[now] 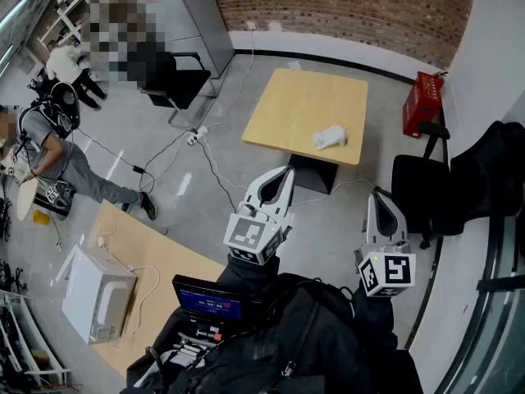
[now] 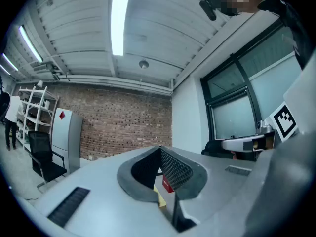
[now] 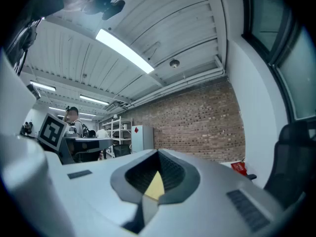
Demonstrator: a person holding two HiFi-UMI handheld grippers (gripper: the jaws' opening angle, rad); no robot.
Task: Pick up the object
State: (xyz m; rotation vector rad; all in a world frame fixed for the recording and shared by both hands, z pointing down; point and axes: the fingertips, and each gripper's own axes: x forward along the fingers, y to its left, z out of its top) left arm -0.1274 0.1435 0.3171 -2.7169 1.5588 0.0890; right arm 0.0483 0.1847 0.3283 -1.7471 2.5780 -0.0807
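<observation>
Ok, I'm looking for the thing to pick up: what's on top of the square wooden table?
Only a small white object, maybe crumpled cloth, lies on the wooden table, near one corner. The tabletop beneath it is covered.

Pale wooden table (image 1: 295,109) on grey floor (image 1: 193,216). Lying near its right edge: one crumpled white object (image 1: 330,138).

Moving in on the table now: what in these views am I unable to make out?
- White object on the table: too small in the head view to identify.
- Left gripper view: the shut left tool covers the table with its own body. Only slivers show, and the object is unseen.
- Right gripper view: the shut right tool does the same.
- Red box: any print is too small to read.
</observation>
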